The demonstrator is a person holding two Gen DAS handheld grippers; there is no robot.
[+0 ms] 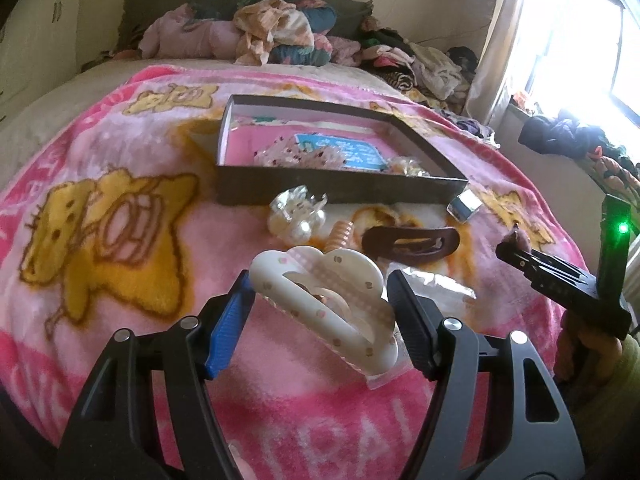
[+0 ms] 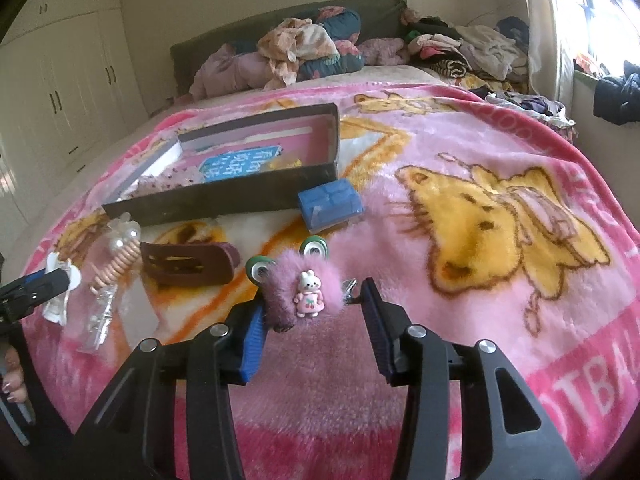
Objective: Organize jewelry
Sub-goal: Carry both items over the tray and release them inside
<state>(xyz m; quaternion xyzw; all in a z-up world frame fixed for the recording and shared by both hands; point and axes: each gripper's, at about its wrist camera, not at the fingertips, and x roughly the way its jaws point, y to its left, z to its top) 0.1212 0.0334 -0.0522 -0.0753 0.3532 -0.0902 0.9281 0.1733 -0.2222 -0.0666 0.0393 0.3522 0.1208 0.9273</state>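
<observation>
My left gripper [image 1: 320, 296] is open around a white cloud-shaped hair claw [image 1: 326, 304] lying on the pink blanket; its fingers stand on either side of the claw. My right gripper [image 2: 312, 304] is open around a fluffy pink hair clip with a small bunny charm [image 2: 306, 290]. A dark open box [image 1: 340, 188] holds a blue card and some trinkets; it also shows in the right wrist view [image 2: 224, 200]. A brown snap clip [image 1: 412, 242], a clear pearl claw [image 1: 294, 214] and an orange spiral tie [image 1: 340, 236] lie before the box.
A small blue box [image 2: 330, 204] sits by the dark box's right end. A silver ring-like piece [image 1: 464, 206] lies near the box corner. Piled clothes [image 1: 272, 32] cover the bed's far end. A window [image 1: 580, 40] is at the right.
</observation>
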